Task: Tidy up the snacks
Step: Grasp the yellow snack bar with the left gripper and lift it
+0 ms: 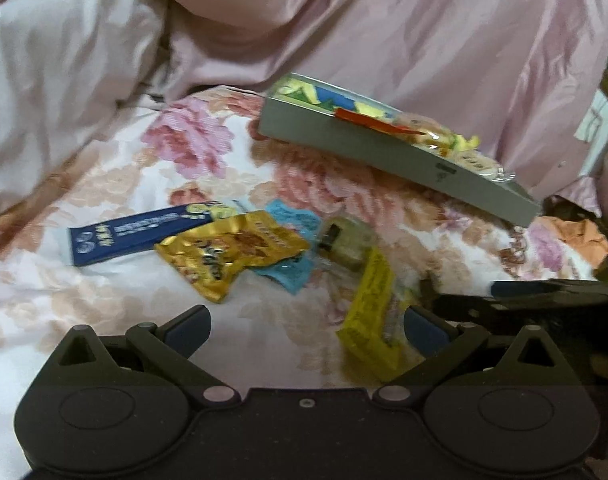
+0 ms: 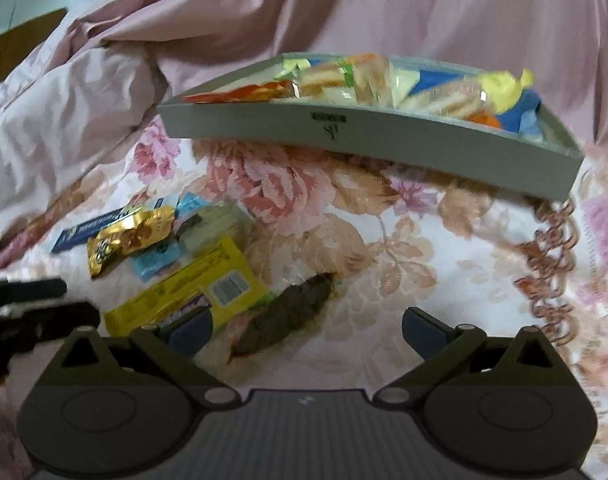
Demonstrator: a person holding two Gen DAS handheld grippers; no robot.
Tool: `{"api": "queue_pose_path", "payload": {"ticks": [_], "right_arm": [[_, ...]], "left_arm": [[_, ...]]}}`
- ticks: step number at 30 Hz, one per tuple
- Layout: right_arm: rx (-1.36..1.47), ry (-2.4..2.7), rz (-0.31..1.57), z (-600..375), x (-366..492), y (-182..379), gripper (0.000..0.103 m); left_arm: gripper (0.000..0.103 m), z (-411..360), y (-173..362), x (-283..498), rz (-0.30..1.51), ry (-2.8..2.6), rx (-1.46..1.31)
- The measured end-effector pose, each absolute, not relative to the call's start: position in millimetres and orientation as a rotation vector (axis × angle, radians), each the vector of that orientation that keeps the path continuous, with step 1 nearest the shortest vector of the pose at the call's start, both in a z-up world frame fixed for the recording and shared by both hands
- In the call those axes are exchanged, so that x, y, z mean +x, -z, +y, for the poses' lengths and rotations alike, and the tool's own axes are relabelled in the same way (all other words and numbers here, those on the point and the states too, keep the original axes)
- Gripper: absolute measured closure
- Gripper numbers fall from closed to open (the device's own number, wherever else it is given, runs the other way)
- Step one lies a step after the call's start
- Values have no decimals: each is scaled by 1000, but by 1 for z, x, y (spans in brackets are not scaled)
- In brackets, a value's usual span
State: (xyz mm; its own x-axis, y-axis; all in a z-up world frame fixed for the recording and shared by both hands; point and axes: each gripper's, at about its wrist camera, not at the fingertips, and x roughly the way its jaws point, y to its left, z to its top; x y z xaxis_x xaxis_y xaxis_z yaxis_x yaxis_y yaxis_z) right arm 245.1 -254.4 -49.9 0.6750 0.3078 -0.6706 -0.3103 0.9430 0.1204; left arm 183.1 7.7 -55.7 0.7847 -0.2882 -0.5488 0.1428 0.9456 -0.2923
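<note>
Lying on: a bed under a floral woven spread, with a crumpled pink satin quilt heaped along its far edge.
Tray: a long, shallow grey tray near the far edge, long axis across the right wrist view, running far-left to near-right in the left wrist view; it holds glossy packets of crackers and sweets, blurred.
Loose snacks: a cluster on the spread, nearer than the tray and well apart from it.
Blue bar: a flat dark blue packet, long axis left-right, one end tucked under the gold one.
Gold pouch: a crinkled foil pouch lying on a light blue wrapper.
Clear pack: a small pale cube-like pack, print unreadable.
Yellow bar: a long yellow wrapper, barcode up, near end hidden by a finger.
Brown item: a dark, rough, elongated snack pointing far-right; wrapping unclear.
Left gripper: jaws spread wide, nothing between them, above the spread.
Right gripper: jaws likewise wide apart and empty, the brown item just ahead.
</note>
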Motion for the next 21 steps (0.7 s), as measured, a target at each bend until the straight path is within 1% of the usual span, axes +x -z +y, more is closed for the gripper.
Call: {"api": "queue_pose_path", "payload": {"ticks": [3, 8, 10, 11, 13, 17, 19, 20, 21], "right_arm": [[52, -366, 792, -256, 254, 58, 3], [-2, -372, 770, -247, 255, 62, 5], [-14, -373, 758, -244, 255, 61, 9], [-18, -370, 758, -244, 255, 61, 9], [-29, -363, 764, -243, 255, 61, 13], [-43, -341, 781, -245, 254, 59, 19], [-41, -329, 791, -248, 254, 58, 22], [-37, -327, 796, -249, 255, 58, 22], [-32, -327, 799, -250, 255, 59, 22]], "left_arm": [[1, 2, 58, 188, 626, 288, -245], [1, -6, 64, 197, 641, 354, -254], [8, -9, 67, 200, 644, 369, -261], [9, -9, 68, 200, 647, 376, -264], [17, -10, 70, 202, 652, 391, -275], [29, -12, 72, 203, 660, 420, -293], [41, -14, 74, 204, 670, 428, -298], [45, -15, 76, 205, 678, 427, -297], [54, -16, 77, 206, 691, 418, -293]]}}
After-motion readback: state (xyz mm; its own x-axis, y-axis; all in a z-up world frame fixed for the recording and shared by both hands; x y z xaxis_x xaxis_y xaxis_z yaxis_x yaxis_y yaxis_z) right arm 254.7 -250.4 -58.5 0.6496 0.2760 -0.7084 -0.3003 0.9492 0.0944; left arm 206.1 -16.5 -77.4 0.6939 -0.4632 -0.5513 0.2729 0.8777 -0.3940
